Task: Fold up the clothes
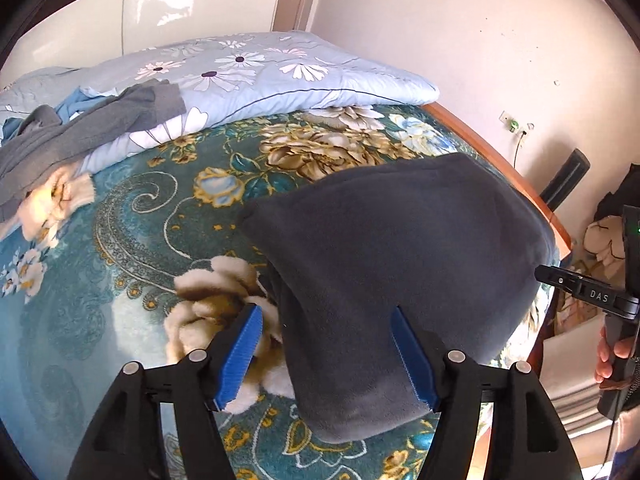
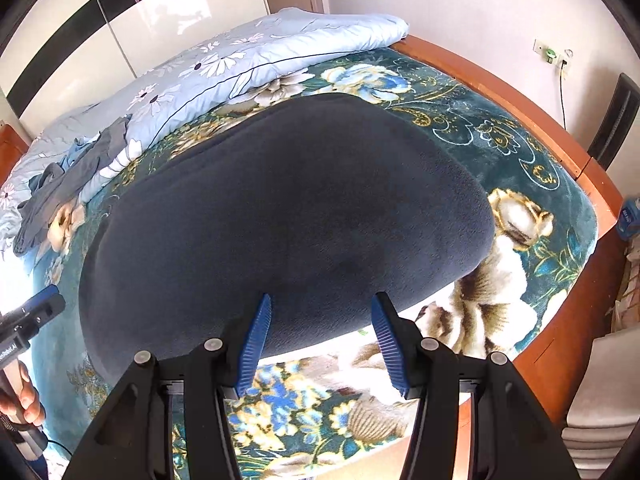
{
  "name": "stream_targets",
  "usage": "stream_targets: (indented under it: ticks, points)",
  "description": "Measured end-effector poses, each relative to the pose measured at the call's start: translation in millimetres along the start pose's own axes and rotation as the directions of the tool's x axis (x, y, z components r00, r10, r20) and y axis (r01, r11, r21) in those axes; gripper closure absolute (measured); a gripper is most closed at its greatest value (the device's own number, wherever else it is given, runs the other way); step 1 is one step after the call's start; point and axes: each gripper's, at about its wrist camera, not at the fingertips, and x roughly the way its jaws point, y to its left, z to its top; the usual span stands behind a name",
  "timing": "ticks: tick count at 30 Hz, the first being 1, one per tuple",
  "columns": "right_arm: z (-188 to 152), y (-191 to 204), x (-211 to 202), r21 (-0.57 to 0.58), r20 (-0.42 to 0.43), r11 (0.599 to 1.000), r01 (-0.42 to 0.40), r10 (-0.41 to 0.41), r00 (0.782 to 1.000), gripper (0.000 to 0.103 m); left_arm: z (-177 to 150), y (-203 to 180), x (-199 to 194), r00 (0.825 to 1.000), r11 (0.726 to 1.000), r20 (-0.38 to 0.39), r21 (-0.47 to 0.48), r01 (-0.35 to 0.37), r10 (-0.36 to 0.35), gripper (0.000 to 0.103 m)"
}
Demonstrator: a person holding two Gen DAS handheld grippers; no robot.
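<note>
A dark grey fleece garment (image 1: pixel 400 264) lies folded flat on the teal floral blanket (image 1: pixel 132 240). It also fills the middle of the right wrist view (image 2: pixel 280 208). My left gripper (image 1: pixel 326 316) is open and empty, its blue fingers (image 1: pixel 244 356) spread over the garment's near left corner. My right gripper (image 2: pixel 322 306) is open and empty, just above the garment's near edge. The right gripper shows at the right edge of the left wrist view (image 1: pixel 588 292); the left gripper shows at the left edge of the right wrist view (image 2: pixel 32 316).
A folded light blue floral quilt (image 1: pixel 248 76) lies at the back of the bed. A heap of grey and blue clothes (image 1: pixel 72 128) rests on its left end. The bed's wooden rail (image 2: pixel 516 96) runs along the right side. A wall socket (image 2: pixel 550 54) is beyond it.
</note>
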Motion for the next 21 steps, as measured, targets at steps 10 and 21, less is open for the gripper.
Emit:
stream_targets:
  ticks: [10, 21]
  points:
    - [-43, 54, -11, -0.025, 0.027, 1.0, 0.003, -0.003, 1.0, 0.036, -31, -4, -5, 0.998, 0.998, -0.013, 0.022, -0.053, 0.054, 0.015]
    - [-82, 110, -32, -0.063, 0.058, 0.997, 0.05, -0.046, 0.997, 0.007, -55, 12, -13, 0.998, 0.996, -0.022, 0.056, -0.062, 0.063, 0.0]
